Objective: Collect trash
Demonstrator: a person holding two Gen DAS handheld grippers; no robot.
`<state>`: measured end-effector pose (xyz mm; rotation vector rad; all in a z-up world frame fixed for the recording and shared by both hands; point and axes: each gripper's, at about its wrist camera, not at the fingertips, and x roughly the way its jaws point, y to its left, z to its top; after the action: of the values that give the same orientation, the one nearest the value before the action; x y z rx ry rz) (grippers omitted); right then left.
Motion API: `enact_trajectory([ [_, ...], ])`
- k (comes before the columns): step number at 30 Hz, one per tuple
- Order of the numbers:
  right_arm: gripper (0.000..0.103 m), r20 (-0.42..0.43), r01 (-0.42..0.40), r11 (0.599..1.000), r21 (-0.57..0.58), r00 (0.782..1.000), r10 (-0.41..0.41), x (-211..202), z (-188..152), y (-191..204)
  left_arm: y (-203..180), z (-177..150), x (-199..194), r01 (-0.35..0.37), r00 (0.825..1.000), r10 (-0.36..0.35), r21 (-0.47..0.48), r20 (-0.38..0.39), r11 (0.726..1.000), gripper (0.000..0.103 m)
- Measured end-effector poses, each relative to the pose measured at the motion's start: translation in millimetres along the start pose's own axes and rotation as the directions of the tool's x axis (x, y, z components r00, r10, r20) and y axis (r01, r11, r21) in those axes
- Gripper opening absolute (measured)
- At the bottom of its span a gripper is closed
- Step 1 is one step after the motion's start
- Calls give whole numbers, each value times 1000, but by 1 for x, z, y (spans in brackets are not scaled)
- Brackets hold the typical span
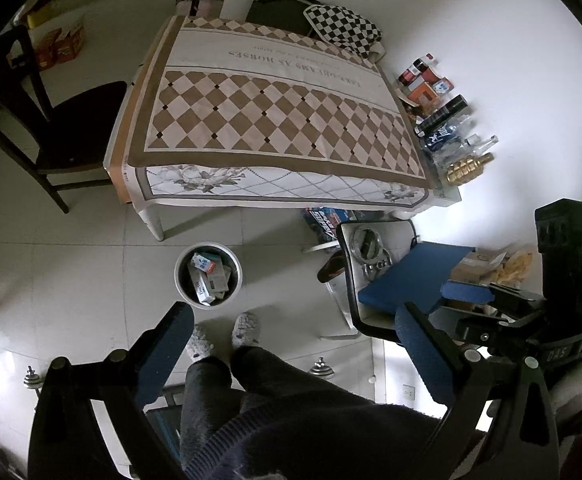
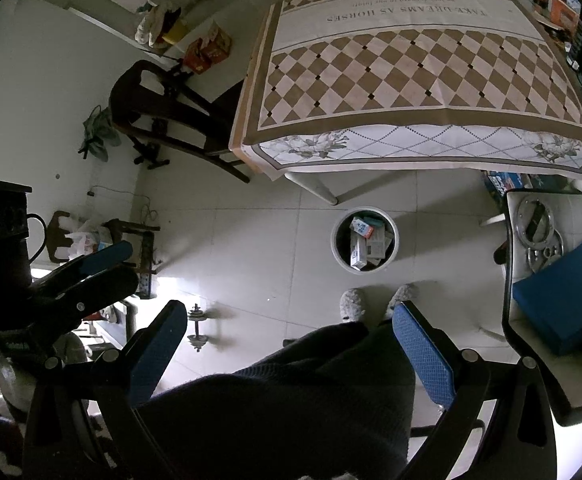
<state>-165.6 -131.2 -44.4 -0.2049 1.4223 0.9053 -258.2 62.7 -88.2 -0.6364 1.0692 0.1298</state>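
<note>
— how far along are we with the trash?

— from what i can see, mostly done. the round white waste bin (image 1: 208, 274) on the pale tiled floor, near the table leg and just ahead of my grey fuzzy slippers (image 1: 245, 328), already holds a heap of small cardboard cartons and crumpled paper (image 1: 211, 276).

— and your grippers?

— my left gripper (image 1: 291, 344) has its blue-padded fingers spread wide with nothing between them. my right gripper (image 2: 291, 340) is spread just as wide and also empty. both hang above my lap, pointing down at the floor.

— anything left to pick up?

— the table under the brown-and-cream diamond-patterned cloth (image 1: 275, 120) looks bare on top. the floor around the bin shows no loose scraps that i can make out. the white chair (image 1: 383, 240) beside me carries a blue flat box (image 1: 407, 276) and some paper packaging, but whether that counts as trash i can't tell.
</note>
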Motion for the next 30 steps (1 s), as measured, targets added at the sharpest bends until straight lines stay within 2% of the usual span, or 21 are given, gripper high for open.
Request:
enact_trajectory([
  [30,103,0,-7,1000,9,1000,7,0,0,10,-1,-2,-4,5,1000,-5,-3,-2,1000,103],
])
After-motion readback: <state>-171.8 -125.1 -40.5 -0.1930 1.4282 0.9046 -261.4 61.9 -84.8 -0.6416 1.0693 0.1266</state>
